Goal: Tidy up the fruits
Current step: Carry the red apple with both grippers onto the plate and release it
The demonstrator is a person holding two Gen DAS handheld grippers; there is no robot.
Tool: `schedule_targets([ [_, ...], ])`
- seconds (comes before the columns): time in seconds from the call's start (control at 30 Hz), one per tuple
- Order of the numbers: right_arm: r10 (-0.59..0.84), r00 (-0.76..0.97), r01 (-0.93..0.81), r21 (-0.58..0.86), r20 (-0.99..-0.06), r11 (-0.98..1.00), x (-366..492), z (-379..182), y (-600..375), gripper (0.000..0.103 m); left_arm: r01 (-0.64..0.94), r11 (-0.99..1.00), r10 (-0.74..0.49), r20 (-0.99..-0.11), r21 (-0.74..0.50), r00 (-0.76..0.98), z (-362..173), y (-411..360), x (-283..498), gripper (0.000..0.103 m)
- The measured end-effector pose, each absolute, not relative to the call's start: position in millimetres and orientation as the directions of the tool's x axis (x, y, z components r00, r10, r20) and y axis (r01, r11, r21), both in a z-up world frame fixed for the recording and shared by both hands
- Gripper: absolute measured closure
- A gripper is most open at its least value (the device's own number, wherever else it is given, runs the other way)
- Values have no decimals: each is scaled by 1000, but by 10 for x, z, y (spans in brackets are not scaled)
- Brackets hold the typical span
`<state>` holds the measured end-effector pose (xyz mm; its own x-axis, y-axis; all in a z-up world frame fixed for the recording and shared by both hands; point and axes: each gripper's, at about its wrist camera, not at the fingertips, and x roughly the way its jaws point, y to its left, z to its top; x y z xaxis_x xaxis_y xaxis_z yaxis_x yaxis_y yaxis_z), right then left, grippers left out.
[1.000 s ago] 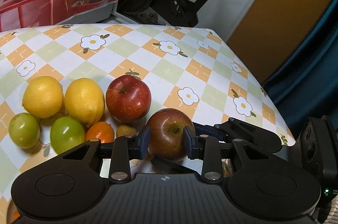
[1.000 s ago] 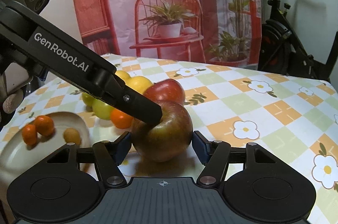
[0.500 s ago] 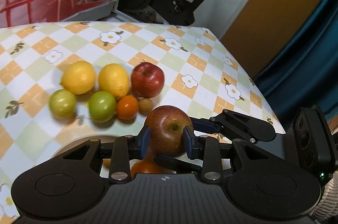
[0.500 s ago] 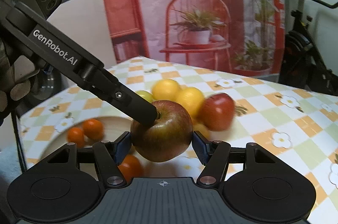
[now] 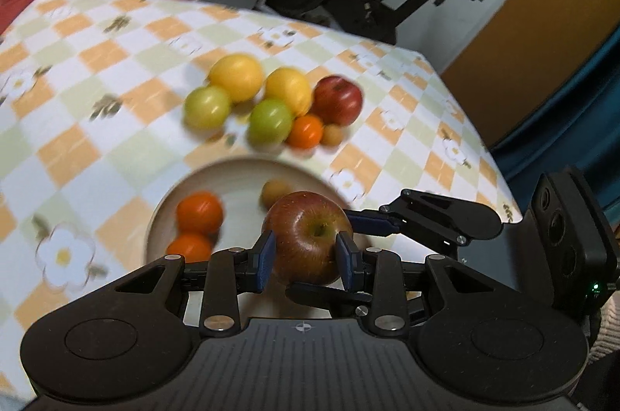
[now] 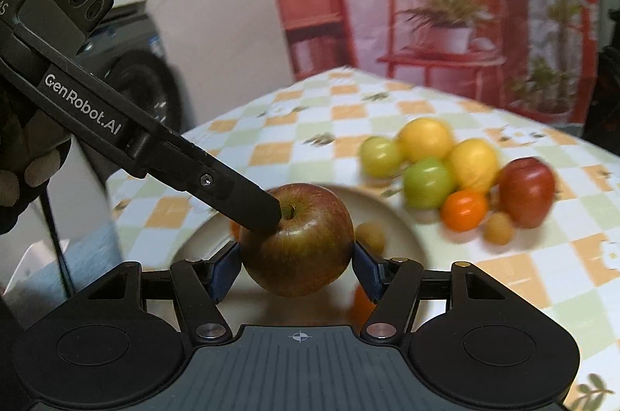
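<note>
Two oranges [image 5: 199,212] unhidden from left wrist.

The russet apple [image 5: 308,236], gripped by both grippers, has travelled off the tablecloth [image 5: 116,124] and now hangs over the plate [image 5: 240,174] — the fruit cluster [image 5: 271,104], formerly beside it at ten o'clock, sits well apart at twelve.

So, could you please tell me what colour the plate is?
The plate is plain cream, clearest in the left wrist view.
</note>
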<state>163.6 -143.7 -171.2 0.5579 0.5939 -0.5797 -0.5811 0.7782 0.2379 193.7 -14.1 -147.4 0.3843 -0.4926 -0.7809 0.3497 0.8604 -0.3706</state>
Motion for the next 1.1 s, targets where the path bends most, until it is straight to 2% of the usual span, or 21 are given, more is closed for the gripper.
schedule_targets([
  [0.4,651,404,-649,301,-642,699,1658,-1834,-959,44,278,891,-444,-822,-360,356,-1644,280,1785,67],
  [0.67,645,400,-670,273,-651,691,1699,-1832,-855,44,265,897,-436,-816,-355,381,-1658,368,1774,67],
  [1.1,663,345,-679,311,-664,665,1685,-1817,-854,44,260,893,-445,-815,-368,372,-1664,414,1722,65],
])
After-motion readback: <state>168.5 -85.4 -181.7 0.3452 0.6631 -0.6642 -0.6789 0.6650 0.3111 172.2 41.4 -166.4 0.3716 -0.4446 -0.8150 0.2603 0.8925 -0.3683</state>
